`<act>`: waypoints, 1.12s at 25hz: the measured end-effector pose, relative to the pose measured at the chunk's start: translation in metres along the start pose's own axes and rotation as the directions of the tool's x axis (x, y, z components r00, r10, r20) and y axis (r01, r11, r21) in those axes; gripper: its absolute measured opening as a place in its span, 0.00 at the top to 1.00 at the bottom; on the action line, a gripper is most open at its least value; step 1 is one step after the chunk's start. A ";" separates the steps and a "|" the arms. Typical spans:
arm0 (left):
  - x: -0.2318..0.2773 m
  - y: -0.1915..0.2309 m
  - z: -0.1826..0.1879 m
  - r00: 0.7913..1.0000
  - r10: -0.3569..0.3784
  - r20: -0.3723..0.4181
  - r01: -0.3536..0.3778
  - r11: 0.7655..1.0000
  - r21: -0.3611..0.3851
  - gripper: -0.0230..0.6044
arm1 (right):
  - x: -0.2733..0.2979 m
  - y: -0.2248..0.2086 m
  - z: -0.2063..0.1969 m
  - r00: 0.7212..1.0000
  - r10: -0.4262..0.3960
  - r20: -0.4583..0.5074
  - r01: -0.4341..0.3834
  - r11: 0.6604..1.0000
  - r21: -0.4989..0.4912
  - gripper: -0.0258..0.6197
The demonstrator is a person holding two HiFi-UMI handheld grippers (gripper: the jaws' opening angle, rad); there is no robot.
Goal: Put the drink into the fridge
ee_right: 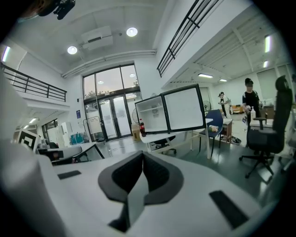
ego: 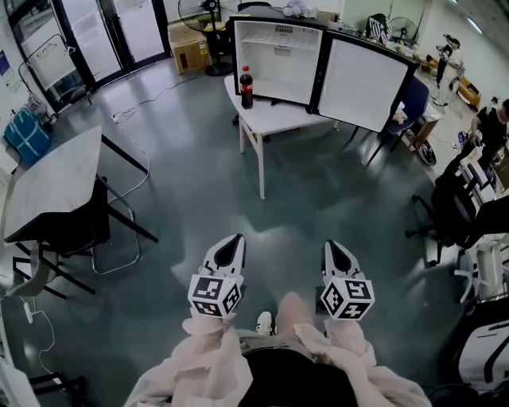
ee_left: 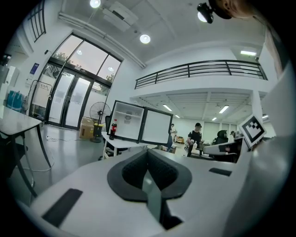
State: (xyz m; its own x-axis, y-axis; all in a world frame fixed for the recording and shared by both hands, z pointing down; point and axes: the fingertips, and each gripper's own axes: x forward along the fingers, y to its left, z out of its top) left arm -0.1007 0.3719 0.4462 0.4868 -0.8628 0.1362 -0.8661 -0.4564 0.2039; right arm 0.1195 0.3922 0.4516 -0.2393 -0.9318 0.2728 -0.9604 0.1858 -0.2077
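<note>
while the person stands well back from the fridge [ego: 278, 57], both claws hang low in the head view, side by side over the dark floor [ego: 238, 191], tips pointing fwd.

left claw [ego: 230, 248]: jaws together, nothing btwn them. its own view shows the dark pads meeting in one line. right claw [ego: 337, 253]: same, closed tight & empty. each has its marker cube on the person's side, w/ pale sleeves [ego: 203, 350] behind.

drink bottle [ego: 246, 87]: dark liquid, red cap, red label. it stands upright on the white worktop [ego: 274, 119], near the left end, just beside the fridge's left side & outside it. well apart from both claws.

fridge sits on the same worktop. its door [ego: 362, 83] is swung wide open to the right. inside is white, w/ one shelf near the top. both gripper views look across the room at it: bottle left of the open cabinet, door to the right.

other stuff:
- grey worktop [ego: 52, 183] w/ black legs, at left in the head view.
- cardboard box [ego: 189, 48] & standing fan [ego: 199, 11] behind the fridge worktop, near the glass doors [ego: 119, 32].
- blue chair [ego: 409, 107] just right of the open door.
- black office chair [ego: 449, 211] at far right.
- right gripper view: a person in dark clothes [ee_right: 250, 99] stands in the far bg, right of the fridge.
</note>
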 end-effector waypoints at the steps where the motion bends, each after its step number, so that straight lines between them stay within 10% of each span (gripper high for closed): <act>1: 0.003 0.002 -0.002 1.000 0.004 -0.005 -0.004 1.000 -0.004 0.95 | 0.003 -0.001 -0.001 1.000 0.002 -0.006 -0.002 1.000 0.002 0.94; 28: 0.276 0.070 0.068 0.992 0.105 0.066 -0.104 0.994 -0.016 0.95 | 0.265 -0.111 0.108 0.990 0.141 -0.018 -0.142 0.989 -0.041 0.94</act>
State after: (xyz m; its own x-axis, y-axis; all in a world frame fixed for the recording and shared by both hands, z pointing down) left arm -0.0348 0.0872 0.4316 0.3846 -0.9184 0.0928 -0.9101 -0.3605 0.2043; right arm 0.1779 0.0907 0.4453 -0.3753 -0.8905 0.2573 -0.9217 0.3289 -0.2059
